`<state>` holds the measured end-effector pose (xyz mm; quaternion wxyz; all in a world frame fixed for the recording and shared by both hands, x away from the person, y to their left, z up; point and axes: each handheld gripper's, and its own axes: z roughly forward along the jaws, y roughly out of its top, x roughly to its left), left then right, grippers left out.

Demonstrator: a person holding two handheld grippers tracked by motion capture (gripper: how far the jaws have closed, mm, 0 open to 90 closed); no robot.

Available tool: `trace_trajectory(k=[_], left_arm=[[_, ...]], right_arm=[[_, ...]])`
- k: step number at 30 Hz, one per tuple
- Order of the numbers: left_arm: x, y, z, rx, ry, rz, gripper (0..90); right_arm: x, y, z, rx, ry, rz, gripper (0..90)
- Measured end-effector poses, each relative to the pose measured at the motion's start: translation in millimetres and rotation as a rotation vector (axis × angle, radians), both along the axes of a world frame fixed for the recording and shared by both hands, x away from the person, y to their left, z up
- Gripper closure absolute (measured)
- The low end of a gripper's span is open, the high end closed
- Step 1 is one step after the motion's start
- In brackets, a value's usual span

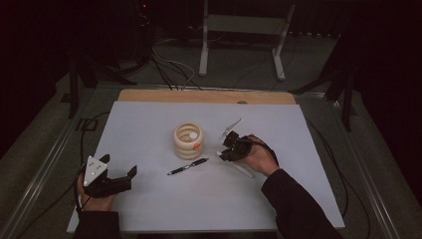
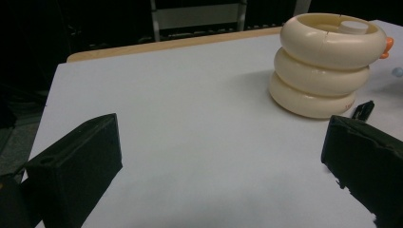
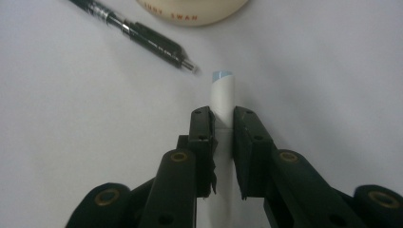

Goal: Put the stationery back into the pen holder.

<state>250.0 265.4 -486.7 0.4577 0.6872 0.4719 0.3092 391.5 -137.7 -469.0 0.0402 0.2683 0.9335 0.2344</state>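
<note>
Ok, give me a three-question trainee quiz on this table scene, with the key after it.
1. True or false: the right gripper is shut on a white pen.
2. Which lies on the table just in front of the cream ringed holder? A) a black pen B) a pair of scissors C) a spoon
3. Fill in: the left gripper has its jaws ____, with nothing between them.

Key: 1 true; 2 A; 3 open
</note>
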Motion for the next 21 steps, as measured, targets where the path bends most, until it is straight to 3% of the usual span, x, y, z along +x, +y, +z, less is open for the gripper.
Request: trace_trajectory(k=[9,21], left_arm=[[0.0,0.3,0.0,-0.001,0.000,0.000,0.2],[0.1,0.1,-0.1,0.000,0.000,0.000,0.2]], right_arm=[[0.9,-0.6,16.9,0.052,-0.047,-0.023,79.4],[3.0,-5.1,26.1,0.124,-0.088,-0.074,79.4]])
